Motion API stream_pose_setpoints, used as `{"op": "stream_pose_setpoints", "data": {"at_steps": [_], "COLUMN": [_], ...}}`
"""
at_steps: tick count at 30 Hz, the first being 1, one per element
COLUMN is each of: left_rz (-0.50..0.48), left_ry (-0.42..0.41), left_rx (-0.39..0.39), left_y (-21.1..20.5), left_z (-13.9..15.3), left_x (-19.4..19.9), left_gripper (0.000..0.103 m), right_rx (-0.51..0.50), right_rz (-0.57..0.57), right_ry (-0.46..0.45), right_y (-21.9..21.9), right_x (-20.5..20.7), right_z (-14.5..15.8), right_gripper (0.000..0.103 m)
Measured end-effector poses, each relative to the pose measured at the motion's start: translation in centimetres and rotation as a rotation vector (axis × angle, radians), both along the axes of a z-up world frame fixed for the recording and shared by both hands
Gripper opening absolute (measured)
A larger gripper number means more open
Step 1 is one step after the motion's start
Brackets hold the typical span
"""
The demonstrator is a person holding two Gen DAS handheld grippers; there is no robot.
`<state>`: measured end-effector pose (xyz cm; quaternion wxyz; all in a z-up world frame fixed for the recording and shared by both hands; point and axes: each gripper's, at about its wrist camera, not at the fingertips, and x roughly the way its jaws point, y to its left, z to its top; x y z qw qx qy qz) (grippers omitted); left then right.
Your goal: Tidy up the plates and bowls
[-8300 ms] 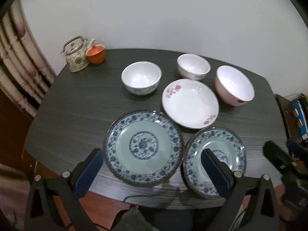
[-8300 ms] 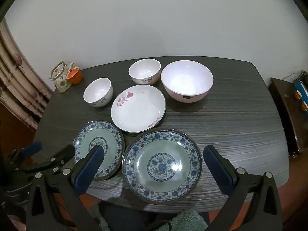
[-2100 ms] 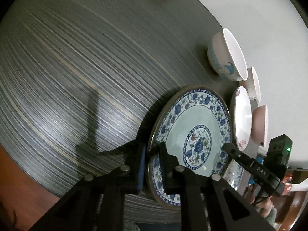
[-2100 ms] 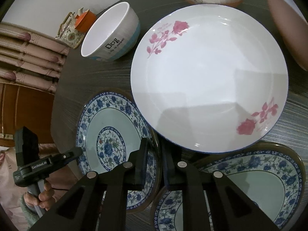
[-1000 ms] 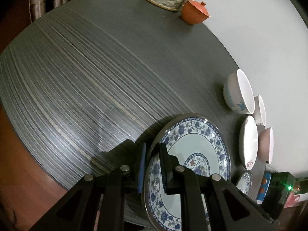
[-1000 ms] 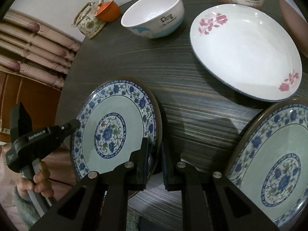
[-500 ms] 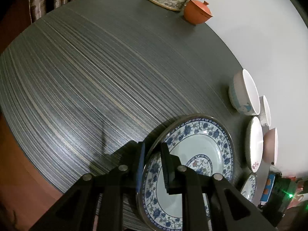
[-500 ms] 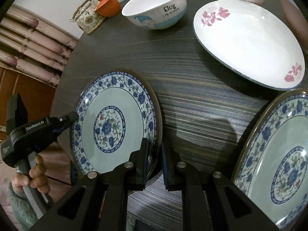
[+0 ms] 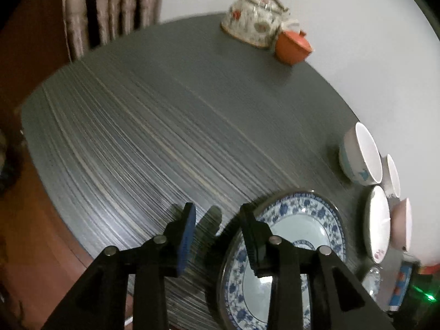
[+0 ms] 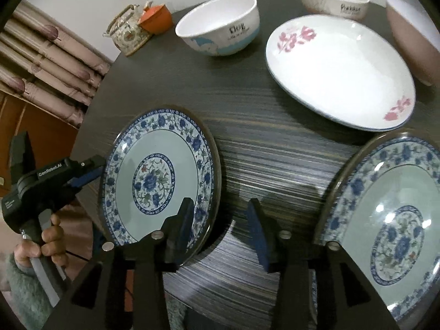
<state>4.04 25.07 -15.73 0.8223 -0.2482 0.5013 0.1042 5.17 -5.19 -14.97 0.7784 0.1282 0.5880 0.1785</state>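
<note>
Both the left gripper (image 9: 217, 217) and the right gripper (image 10: 218, 214) have jaws spread, gripping nothing, at opposite rims of the blue plate (image 10: 154, 181) lying lower left on the worktop (image 10: 275, 151).

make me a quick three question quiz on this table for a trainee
1. True or false: the right hand-held gripper is shut on the blue-patterned plate.
2. What stands right beside the teapot? A) orange cup B) glass jug C) black pan
3. Fill in: the white plate has ___ flowers printed on it.

Key: 1 false, its jaws are open and grip nothing; 2 A; 3 pink.
</note>
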Motion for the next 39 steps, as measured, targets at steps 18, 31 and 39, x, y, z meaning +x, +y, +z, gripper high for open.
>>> {"op": "stream_pose_setpoints", "data": {"at_steps": [18, 31, 39], "left_rz": [-0.322, -0.361, -0.394], "left_ry": [-0.337, -0.373, -0.375], "left_rx": [0.149, 0.06, 0.037], "left_y": [-10.7, -16.8, -18.7], "left_z": [7.4, 10.6, 11.7], "left_x": [-4.5, -4.4, -4.4], "left_gripper": [0.046, 0.049, 0.049], "right_rx": [0.047, 0.044, 0.031], "right_rz": [-0.022, -0.031, -0.086], "right_ry": [-0.068, -0.135, -0.163], "right_y": [-3.5, -7.6, -11.8], "right_x": [-2.9, -5.1, -6.8], "right_z": [2.5, 4.0, 4.5], "right_gripper": [0.043, 0.043, 0.043]}}
